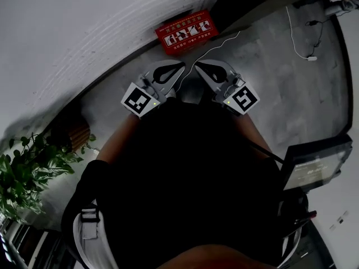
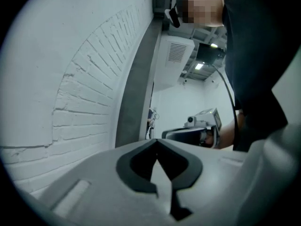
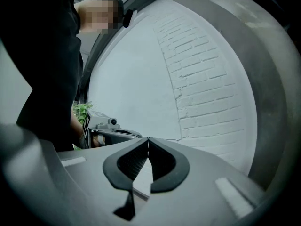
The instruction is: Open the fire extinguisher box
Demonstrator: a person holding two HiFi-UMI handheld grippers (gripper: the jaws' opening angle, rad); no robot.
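**Head view.** You are standing over a grey floor [image 1: 269, 77] and looking steeply down past your dark top at both tools.
- The red fire extinguisher box [image 1: 187, 32] is sitting on the floor against the foot of the white wall [image 1: 73, 32]. It is lying ahead of both tools and clear of them, with its printed face turned up toward you.
- You are holding the left gripper [image 1: 180, 65] and the right gripper [image 1: 198, 65] side by side below the box. They are angling inward, with their tips near each other but not touching.
- The left one's marker cube [image 1: 138, 101] is facing the camera.
- A thin white cable [image 1: 221, 42] is trailing over the floor from beside the box toward the gap between the tools.
- A leafy plant [image 1: 22, 175] is standing at the far left by the wall.

**Left gripper view.** The left gripper [image 2: 156, 141] is pointing along the brick wall [image 2: 89, 93].
- Its fingers are lying together, meeting at the tips, with nothing between them.
- The right gripper [image 2: 200, 128] is showing beyond them, in your hand.

**Right gripper view.** The right gripper [image 3: 148, 139] is facing the same brick wall [image 3: 207, 93].
- Its fingers are pressing together at the tips and are gripping nothing.
- The left gripper [image 3: 106, 126] is showing off to the left, with green leaves of the plant [image 3: 82, 109] behind it.
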